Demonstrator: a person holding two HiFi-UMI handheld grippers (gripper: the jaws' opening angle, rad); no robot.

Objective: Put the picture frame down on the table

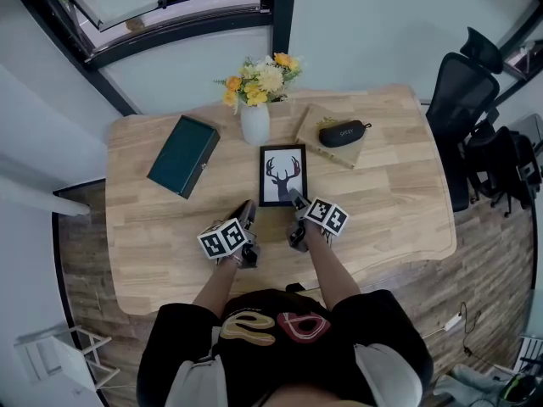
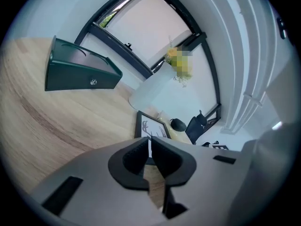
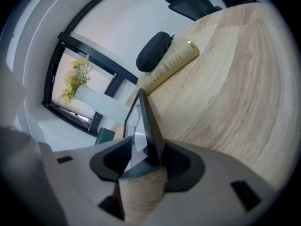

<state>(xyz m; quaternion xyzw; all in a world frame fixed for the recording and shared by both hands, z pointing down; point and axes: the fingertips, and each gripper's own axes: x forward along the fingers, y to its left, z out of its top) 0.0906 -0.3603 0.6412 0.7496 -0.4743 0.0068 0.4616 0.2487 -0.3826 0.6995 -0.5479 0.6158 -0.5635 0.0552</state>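
A black picture frame (image 1: 282, 175) with an antler print lies on the wooden table (image 1: 390, 202), in front of the vase. My right gripper (image 1: 296, 198) is at its near right corner. In the right gripper view the frame's edge (image 3: 141, 121) stands between the jaws of the right gripper (image 3: 143, 152), against the right pad and with a gap to the left pad. My left gripper (image 1: 247, 209) hovers just left of the frame's near edge. In the left gripper view the left gripper (image 2: 150, 147) is shut on nothing, and the frame (image 2: 151, 127) lies beyond it.
A dark green box (image 1: 183, 155) lies at the left of the table. A white vase (image 1: 255, 121) of yellow flowers stands behind the frame. A black glasses case (image 1: 344, 132) rests on a tan book (image 1: 314, 121) at the back right. An office chair (image 1: 462, 100) stands beyond the right edge.
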